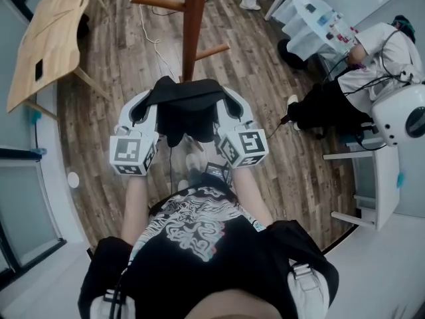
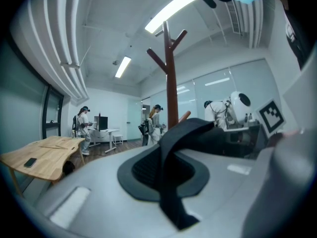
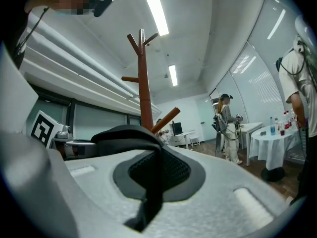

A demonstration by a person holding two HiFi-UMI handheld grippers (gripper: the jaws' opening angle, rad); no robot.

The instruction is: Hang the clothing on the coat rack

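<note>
A black piece of clothing (image 1: 186,110) hangs stretched between my two grippers, just in front of the brown wooden coat rack (image 1: 193,25). The left gripper (image 1: 142,108) is shut on the cloth's left edge and the right gripper (image 1: 233,105) on its right edge. In the left gripper view a black fold (image 2: 171,182) is pinched between the closed jaws, with the coat rack (image 2: 170,88) upright beyond it. In the right gripper view the cloth (image 3: 150,182) is pinched likewise, and the rack (image 3: 143,88) with its slanted pegs stands close behind.
A light wooden table (image 1: 52,40) stands at the far left. At the right are a seated person (image 1: 372,65), a white machine (image 1: 400,117) and a white-clothed round table (image 1: 317,20). A cable (image 1: 154,45) runs across the wooden floor near the rack's base.
</note>
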